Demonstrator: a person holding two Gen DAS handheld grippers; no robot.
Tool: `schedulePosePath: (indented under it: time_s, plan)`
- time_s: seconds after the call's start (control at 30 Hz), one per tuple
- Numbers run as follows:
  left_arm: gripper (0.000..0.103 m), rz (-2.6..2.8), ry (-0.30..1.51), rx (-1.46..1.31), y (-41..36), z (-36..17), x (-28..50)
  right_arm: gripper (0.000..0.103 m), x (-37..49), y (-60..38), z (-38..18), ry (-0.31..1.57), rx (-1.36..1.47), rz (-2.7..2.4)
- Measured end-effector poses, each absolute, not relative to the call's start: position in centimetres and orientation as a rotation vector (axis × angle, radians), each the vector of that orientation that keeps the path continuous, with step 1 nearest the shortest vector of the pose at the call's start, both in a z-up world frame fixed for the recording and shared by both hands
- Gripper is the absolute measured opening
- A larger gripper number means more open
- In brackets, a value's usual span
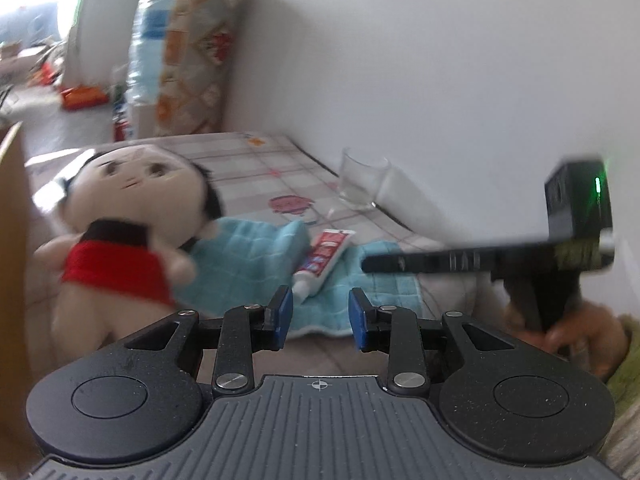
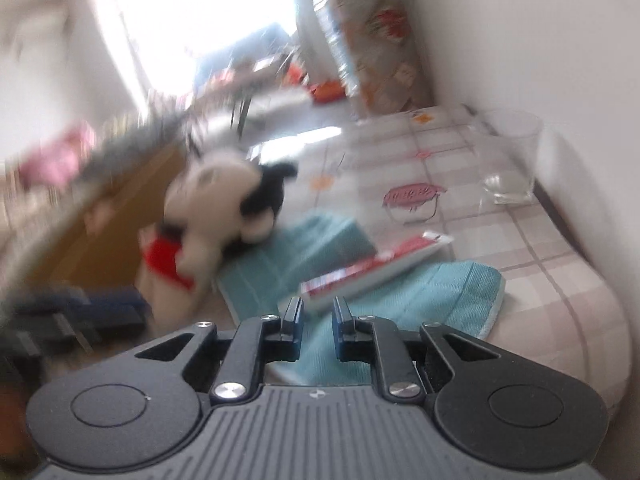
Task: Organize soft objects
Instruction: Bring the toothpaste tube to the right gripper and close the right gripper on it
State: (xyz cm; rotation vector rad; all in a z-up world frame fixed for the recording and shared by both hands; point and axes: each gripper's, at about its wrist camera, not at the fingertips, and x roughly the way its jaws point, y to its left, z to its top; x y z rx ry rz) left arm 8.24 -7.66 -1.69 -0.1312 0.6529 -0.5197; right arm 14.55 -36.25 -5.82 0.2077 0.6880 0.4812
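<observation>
- Left gripper (image 1: pixel 320 312): jaws narrowly apart, nothing between them.
- Right gripper (image 2: pixel 318 320): jaws nearly together, empty.
- Teal towel (image 1: pixel 256 256) lies at 12 o'clock, directly beyond both grippers, crumpled on the checked table cover (image 1: pixel 256 160).
- Toothpaste tube (image 1: pixel 324 260) rests on the towel; long axis runs 7 to 1 o'clock. Judgement: remove it first.
- Plush doll (image 1: pixel 120 240) sits at 10 o'clock, nearer the left gripper.
- Glass (image 1: pixel 362 182) stands farthest, at 1 o'clock.

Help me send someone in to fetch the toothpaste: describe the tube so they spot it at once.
Look at the bed with the checked sheet against the white wall. A teal towel lies crumpled near its front edge, beside a plush doll. The toothpaste tube lies flat on that towel: the only slim, red-and-white printed thing there, unlike the clear glass standing farther back by the wall.
</observation>
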Motion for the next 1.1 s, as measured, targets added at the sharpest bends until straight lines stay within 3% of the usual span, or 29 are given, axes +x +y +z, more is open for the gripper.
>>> schedulePosePath:
  time_s: [0.1, 0.23, 0.53, 1.1]
  plan:
    - [0.030, -0.540, 0.667, -0.043, -10.2, -2.1, 10.2, 0.018, 17.3, -38.3, -6.5, 0.737, 0.435, 0.482]
    - [0.029, -0.561, 0.699, 0.067, -13.6, -3.1, 13.5, 0.033, 21.0, -39.4, -8.0, 0.822, 0.587, 0.448]
    - [0.028, -0.491, 0.817, 0.210, -17.8, -6.1, 19.1, 0.038, 25.0, -40.6, -11.1, 0.907, 0.712, 0.433]
    - [0.029, -0.511, 0.952, 0.050, -17.4, -7.2, 22.8, 0.038, 25.9, -40.9, -12.5, 0.860, 0.801, 0.451]
